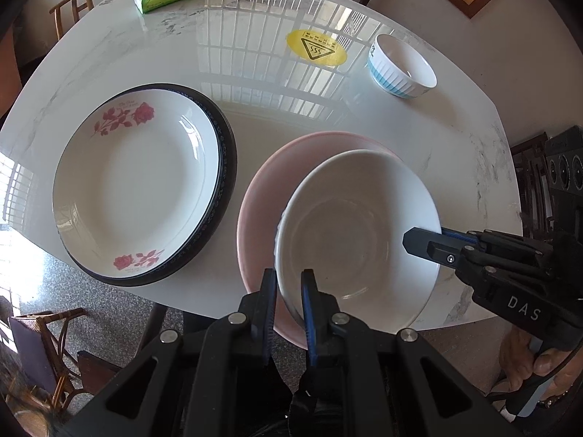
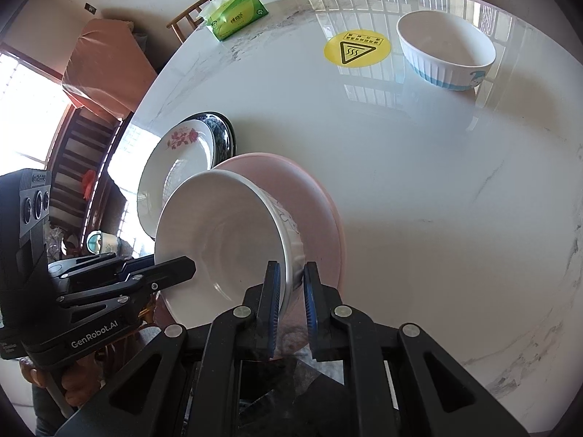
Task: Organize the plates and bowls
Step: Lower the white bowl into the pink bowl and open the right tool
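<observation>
Both tongs carry the white bowl [image 1: 357, 233] over the pink plate [image 1: 262, 196] at the tabletop's [image 1: 262, 83] near edge; the left tongs [image 1: 288, 284] clamp its near rim, the right tongs [image 2: 291, 284] its opposite rim, jaws narrowly apart around the wall; next, likely, a level carry to the striped bowl [image 2: 446, 49] for nesting.
</observation>
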`<action>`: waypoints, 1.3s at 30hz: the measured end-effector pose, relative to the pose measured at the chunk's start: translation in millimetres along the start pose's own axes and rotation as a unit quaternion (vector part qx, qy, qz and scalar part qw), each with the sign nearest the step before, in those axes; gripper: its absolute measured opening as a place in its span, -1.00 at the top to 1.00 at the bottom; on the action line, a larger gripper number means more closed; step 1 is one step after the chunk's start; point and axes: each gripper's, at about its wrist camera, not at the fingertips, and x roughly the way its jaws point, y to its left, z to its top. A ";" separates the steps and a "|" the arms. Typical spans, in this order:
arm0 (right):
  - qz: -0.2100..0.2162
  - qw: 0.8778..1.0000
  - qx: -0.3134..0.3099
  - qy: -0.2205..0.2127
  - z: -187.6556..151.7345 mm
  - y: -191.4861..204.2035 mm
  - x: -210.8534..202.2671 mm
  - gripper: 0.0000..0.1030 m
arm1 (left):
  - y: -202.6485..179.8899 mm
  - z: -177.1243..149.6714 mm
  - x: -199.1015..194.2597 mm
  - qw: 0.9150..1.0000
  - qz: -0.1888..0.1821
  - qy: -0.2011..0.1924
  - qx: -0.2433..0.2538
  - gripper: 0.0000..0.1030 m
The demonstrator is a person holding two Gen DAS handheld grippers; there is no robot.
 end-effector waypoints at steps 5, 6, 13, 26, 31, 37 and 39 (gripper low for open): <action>-0.003 1.000 0.002 0.005 -1.5 -1.4 7.0 0.75 | -2.4 -0.2 3.5 1.000 0.010 -0.004 0.010 0.73; -0.003 1.000 0.002 0.006 -1.7 -2.3 8.3 0.75 | -1.9 0.5 4.0 1.000 0.012 -0.004 0.012 0.73; -0.008 1.000 0.001 0.003 -1.4 -3.3 7.9 0.76 | -6.5 -1.2 2.9 0.999 0.029 -0.015 0.037 0.71; -0.031 0.999 -0.010 0.006 0.1 1.6 10.0 0.76 | -4.9 -3.6 0.6 0.998 0.020 -0.005 0.058 0.63; -0.040 0.999 -0.012 0.002 1.6 2.8 10.1 0.76 | -11.7 -5.9 2.3 0.997 0.030 -0.002 0.077 0.60; -0.040 0.999 -0.013 -0.002 1.3 3.3 9.7 0.74 | -13.9 -4.1 -4.2 0.996 0.031 -0.009 0.085 0.45; -0.039 0.999 -0.014 -0.002 1.5 3.6 9.9 0.73 | -13.9 -2.9 -10.3 0.996 0.021 -0.014 0.087 0.38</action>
